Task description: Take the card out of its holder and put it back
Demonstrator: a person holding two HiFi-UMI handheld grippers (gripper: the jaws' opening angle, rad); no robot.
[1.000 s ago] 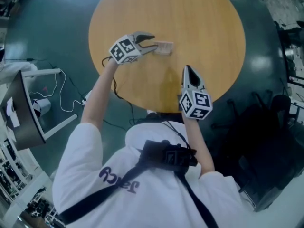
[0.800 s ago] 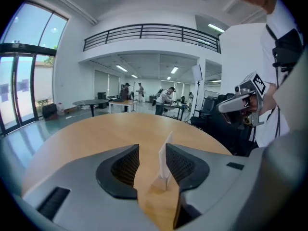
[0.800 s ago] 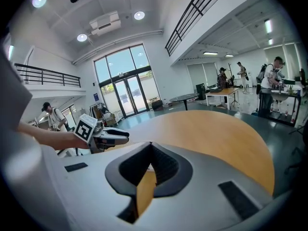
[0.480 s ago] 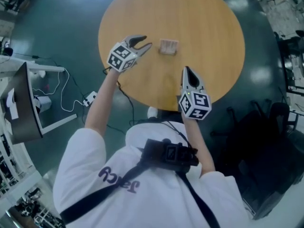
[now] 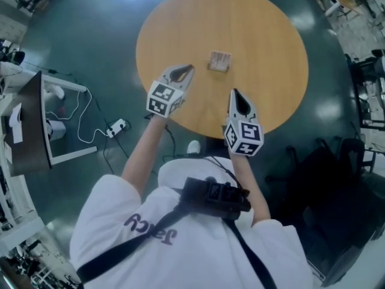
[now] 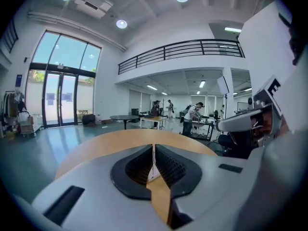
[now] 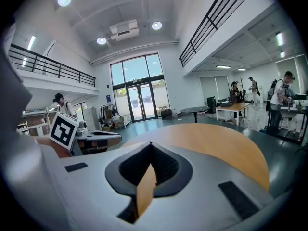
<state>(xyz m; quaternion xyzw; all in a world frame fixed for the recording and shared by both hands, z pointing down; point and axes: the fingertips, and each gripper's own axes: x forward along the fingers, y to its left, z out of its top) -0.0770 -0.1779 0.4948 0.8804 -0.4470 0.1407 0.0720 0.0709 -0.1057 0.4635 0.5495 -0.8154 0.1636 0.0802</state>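
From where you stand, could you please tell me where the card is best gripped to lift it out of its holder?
Probably by its top edge, coming from above and pinching its two flat faces: the card seems to stand in its holder, leaving only that edge free.

card holder (image 5: pixel 219 61) on table (image 5: pixel 264 29) (near centre)

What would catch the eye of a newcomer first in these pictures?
The round wooden table on the dark floor, with a small card holder alone near its middle. Over its near edge hover two claws with marker cubes: the left claw, empty, has just been closing; the right claw is shut.
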